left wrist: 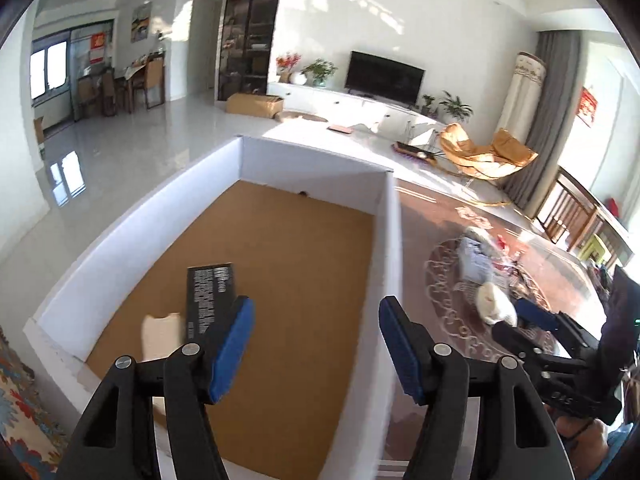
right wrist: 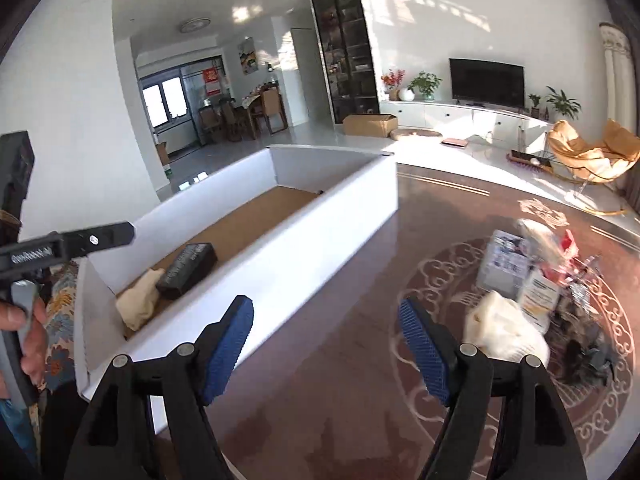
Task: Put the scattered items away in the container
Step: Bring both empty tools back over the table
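Two items lie in the white container (left wrist: 112, 248), a black box (left wrist: 208, 296) and a cream bundle (right wrist: 138, 304) beside it, while most of the clutter waits outside on the patterned counter (right wrist: 320, 380). The left gripper (left wrist: 316, 344) hangs above the container's brown floor with its blue fingers (left wrist: 234, 344) spread and nothing between them; the black box sits just ahead of the left finger. The right gripper (right wrist: 326, 348) points past the container's outer wall toward the pile of scattered items (right wrist: 536, 280), its fingers (right wrist: 424, 344) also spread and empty, with a white soft item (right wrist: 500, 328) just beyond the right finger. By this view the tidying is at an early stage: a blurred heap of packets, a blue-and-white package (right wrist: 504, 264) and dark pieces is still to be carried over.
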Demonstrator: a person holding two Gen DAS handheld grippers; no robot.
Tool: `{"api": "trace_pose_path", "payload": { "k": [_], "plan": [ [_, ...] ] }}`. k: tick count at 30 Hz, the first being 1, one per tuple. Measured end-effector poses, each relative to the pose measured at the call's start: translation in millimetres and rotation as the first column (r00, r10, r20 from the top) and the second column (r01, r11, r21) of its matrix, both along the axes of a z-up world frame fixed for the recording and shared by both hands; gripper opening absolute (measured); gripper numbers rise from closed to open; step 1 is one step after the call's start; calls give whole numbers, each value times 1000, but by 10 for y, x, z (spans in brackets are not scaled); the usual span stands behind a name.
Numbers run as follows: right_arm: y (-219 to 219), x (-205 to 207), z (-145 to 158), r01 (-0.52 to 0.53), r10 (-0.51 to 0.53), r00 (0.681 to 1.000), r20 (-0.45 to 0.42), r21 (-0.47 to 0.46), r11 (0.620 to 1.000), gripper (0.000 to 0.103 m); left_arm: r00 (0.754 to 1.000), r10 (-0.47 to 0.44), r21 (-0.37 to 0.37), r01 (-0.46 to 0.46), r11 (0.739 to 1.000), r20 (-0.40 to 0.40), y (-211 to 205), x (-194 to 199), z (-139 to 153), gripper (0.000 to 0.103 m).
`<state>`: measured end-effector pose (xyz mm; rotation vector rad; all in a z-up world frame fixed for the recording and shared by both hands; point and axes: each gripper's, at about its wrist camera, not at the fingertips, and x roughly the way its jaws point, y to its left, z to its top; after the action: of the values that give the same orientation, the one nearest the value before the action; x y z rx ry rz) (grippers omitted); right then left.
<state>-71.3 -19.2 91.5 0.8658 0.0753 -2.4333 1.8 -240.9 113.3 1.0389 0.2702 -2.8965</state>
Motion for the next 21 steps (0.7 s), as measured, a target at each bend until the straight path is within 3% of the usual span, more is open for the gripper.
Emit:
{"api": "trace_pose_path", "payload": {
  "k": [2, 6, 9, 12, 16, 21],
  "plan": [
    [574, 34, -179, 111, -113, 993, 21, 76, 991, 76, 994, -105, -8, 105, 994, 2, 533, -31, -42, 101],
    [1586, 115, -488, 286, -309, 949, 56, 257, 923, 76, 954, -272, 30, 270, 962, 125, 1502, -309, -533, 103],
    [2042, 229, -641, 333, -371, 924, 89, 282, 899, 76, 937, -277, -63, 296, 953, 212, 1998, -534, -1012, 103],
    [2192, 268, -671, 352, -395, 911, 122, 272, 896, 76, 937, -263, -163, 304, 939, 231, 2234, -595, -1254, 103],
    [2232, 230, -670, 358, -403, 903, 149, 259, 897, 77, 923, -284, -123, 323, 938, 258, 2260, -584, -1424, 103],
    [2171, 196, -755, 362, -409, 900, 154, 259, 895, 80, 926, -274, -113, 311, 944, 259, 2221, -594, -1350, 103]
  ]
}}
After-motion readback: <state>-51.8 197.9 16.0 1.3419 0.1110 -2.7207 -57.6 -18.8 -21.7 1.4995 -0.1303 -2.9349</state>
